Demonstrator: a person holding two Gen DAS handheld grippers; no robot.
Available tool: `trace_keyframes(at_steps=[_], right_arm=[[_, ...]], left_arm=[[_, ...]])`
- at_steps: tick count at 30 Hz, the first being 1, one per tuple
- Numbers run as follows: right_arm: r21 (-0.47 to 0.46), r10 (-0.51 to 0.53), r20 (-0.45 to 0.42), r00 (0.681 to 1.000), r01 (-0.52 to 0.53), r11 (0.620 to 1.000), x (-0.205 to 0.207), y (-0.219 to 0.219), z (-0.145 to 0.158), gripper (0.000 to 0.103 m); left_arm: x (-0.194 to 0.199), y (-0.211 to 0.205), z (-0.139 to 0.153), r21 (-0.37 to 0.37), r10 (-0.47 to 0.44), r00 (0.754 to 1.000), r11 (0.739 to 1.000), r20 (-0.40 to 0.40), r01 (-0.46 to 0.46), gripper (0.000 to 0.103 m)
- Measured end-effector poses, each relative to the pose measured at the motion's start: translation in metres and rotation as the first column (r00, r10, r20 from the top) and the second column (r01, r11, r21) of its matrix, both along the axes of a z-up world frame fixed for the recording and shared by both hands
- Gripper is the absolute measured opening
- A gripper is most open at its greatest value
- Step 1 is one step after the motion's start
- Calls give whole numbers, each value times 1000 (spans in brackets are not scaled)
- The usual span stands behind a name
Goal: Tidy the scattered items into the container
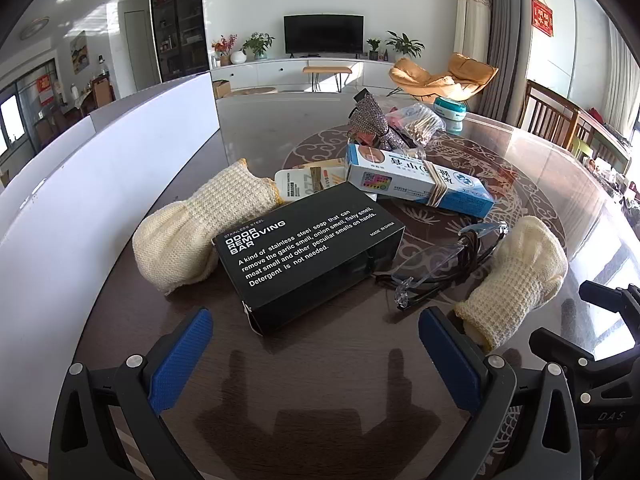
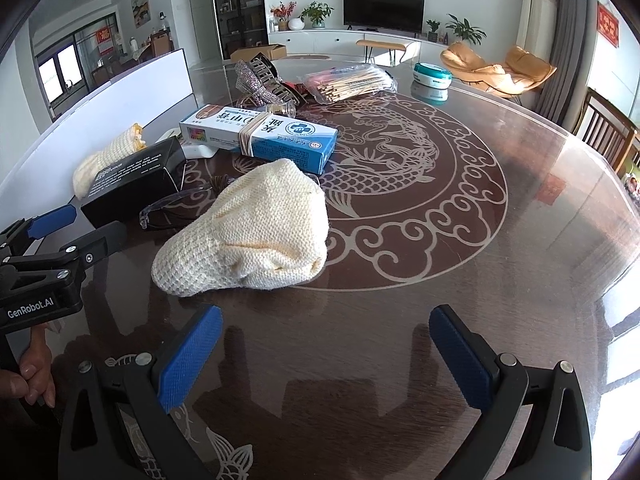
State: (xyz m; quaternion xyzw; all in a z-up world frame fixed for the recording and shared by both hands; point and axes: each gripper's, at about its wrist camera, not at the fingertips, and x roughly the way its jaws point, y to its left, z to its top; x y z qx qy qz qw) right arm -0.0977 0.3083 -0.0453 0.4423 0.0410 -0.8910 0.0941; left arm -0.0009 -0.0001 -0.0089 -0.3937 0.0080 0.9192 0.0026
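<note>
Blue-padded left gripper [image 1: 316, 356] and right gripper [image 2: 326, 356] both sit low in frame with jaws spread wide, nothing between the pads, bare bench [image 2: 520, 280] under each. Nearest pick, judging by reach: black box [image 1: 308, 256] mid-frame in left view for the left, cream knit mitt [image 2: 256, 236] centre of right view for the right. Suggest taking the box across its short side, and pinching the mitt at its bunched middle since it will sag. Clear glasses [image 1: 436, 268] lie just beside the box, partly under the mitt; avoid dragging them. Second mitt [image 1: 188, 232] touches the box on its left. Farther up: blue-white carton [image 1: 416, 184], chopstick bag [image 2: 352, 80], teal tin [image 2: 432, 76]. White container wall [image 1: 120, 160] runs along left edge; right side of bench is open room.
</note>
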Motion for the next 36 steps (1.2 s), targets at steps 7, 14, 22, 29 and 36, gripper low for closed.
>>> trace_keyframes(at_steps=[7, 14, 22, 29, 36], right_arm=[[2, -10, -2, 1000, 10, 1000, -2, 0, -1, 103], [2, -17, -3, 1000, 17, 1000, -3, 1, -2, 103], [17, -32, -2, 999, 32, 999, -5, 0, -3, 103], [29, -44, 1, 999, 44, 999, -7, -2, -5, 103], [35, -57, 5, 998, 56, 998, -8, -4, -5, 103]], left_arm=[[-1, 3, -1, -8, -9, 1000, 1000, 8, 9, 103], [-2, 2, -2, -7, -9, 1000, 1000, 17, 10, 103], [-3, 3, -3, -6, -13, 1000, 1000, 19, 13, 103], [-4, 2, -3, 4, -13, 1000, 1000, 18, 13, 103], [-4, 2, -4, 7, -23, 1000, 1000, 19, 23, 103]])
